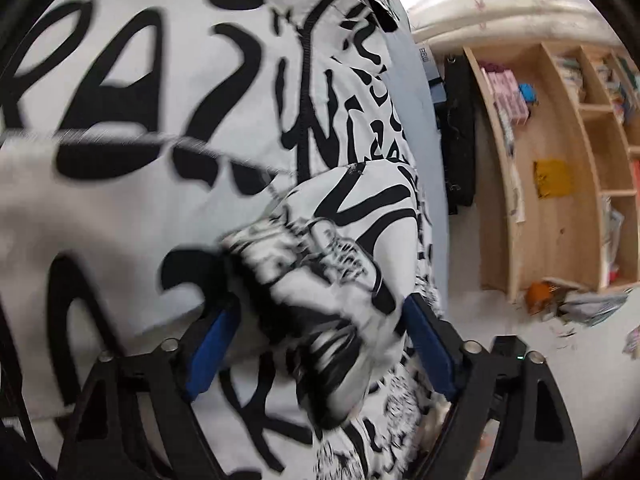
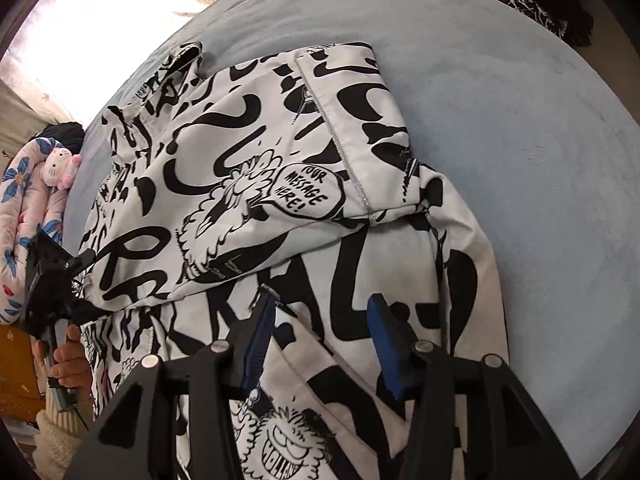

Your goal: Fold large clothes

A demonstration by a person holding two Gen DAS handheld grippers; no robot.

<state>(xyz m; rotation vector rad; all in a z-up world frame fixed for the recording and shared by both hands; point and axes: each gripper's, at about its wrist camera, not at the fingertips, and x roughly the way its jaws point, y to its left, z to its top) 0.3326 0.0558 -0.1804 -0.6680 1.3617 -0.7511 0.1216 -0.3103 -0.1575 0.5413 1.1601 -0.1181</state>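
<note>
Fingers (image 1: pixel 430 344) of the left gripper (image 1: pixel 320 344) are held apart, a bunched jacket cuff (image 1: pixel 320 280) lying loosely between them. Right gripper (image 2: pixel 324 340) fingers (image 2: pixel 386 344) are parted above the black-and-white printed jacket (image 2: pixel 240 168), spread on the bed (image 2: pixel 520 120).

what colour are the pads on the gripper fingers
Blue, on black fingers. The right wrist view shows it sharpest, on the right gripper over the printed garment.
</note>
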